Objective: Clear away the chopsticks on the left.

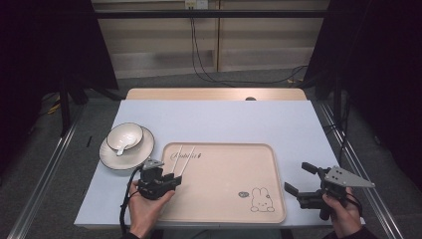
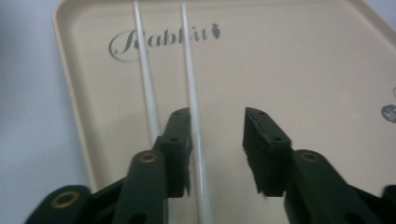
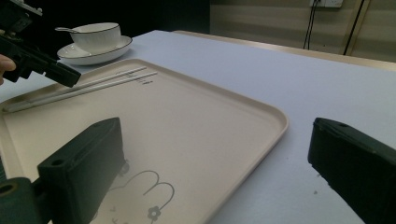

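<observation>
Two white chopsticks (image 2: 191, 84) on one beige tray (image 1: 268, 209), one bowl (image 1: 130, 133) holding one spoon (image 1: 121, 148), one plate (image 1: 145, 149) beneath it, one desk (image 1: 224, 119), two tongs, left (image 1: 169, 178) and right (image 1: 298, 178)

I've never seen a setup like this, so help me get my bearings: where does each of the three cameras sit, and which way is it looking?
High view: above the person's side, looking forward and down on the table; both hands, left gripper and right gripper show.
Left gripper view: rides the left gripper, looking down along its parted jaws at the chopsticks lying on the tray.
Right gripper view: rides the right gripper, low beside the tray, looking across it between open jaws toward the bowl and the left gripper.
All three share tray and chopsticks.
</observation>
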A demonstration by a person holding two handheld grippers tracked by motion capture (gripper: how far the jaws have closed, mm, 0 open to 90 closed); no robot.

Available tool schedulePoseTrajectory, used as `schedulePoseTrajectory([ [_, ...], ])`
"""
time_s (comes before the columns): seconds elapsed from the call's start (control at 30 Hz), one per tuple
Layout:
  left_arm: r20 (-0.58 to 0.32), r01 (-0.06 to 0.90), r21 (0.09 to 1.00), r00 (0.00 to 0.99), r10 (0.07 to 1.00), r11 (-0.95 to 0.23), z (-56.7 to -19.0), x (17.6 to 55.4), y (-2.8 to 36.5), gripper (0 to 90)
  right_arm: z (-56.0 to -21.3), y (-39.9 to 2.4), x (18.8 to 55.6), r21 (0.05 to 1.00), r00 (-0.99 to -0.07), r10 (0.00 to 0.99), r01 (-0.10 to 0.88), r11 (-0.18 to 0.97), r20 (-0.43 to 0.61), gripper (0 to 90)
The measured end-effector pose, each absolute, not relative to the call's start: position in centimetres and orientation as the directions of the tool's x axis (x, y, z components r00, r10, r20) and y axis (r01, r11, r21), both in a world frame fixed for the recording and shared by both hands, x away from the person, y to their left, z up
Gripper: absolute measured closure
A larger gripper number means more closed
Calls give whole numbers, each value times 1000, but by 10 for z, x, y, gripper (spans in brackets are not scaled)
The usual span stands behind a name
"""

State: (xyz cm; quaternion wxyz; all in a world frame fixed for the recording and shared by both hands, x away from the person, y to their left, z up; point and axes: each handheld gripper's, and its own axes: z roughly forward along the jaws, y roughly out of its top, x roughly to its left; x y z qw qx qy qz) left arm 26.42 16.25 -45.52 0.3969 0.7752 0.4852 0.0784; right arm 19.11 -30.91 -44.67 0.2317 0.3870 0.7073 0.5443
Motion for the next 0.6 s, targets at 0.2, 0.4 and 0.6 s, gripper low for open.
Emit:
schedulePoseTrajectory([
  [0.2, -232, 602, 769, 578, 782, -216, -444, 260, 171, 349, -447, -310, 191, 949, -590, 802, 295, 106, 94, 32],
  [0.4, -197, 537, 813, 619, 760, -226, -432, 251, 190, 249, -446, -309, 191, 951, -591, 802, 292, 106, 92, 31],
  [0.6, -115, 426, 875, 645, 755, -230, -425, 239, 219, 67, -446, -309, 191, 951, -587, 804, 291, 102, 94, 31],
])
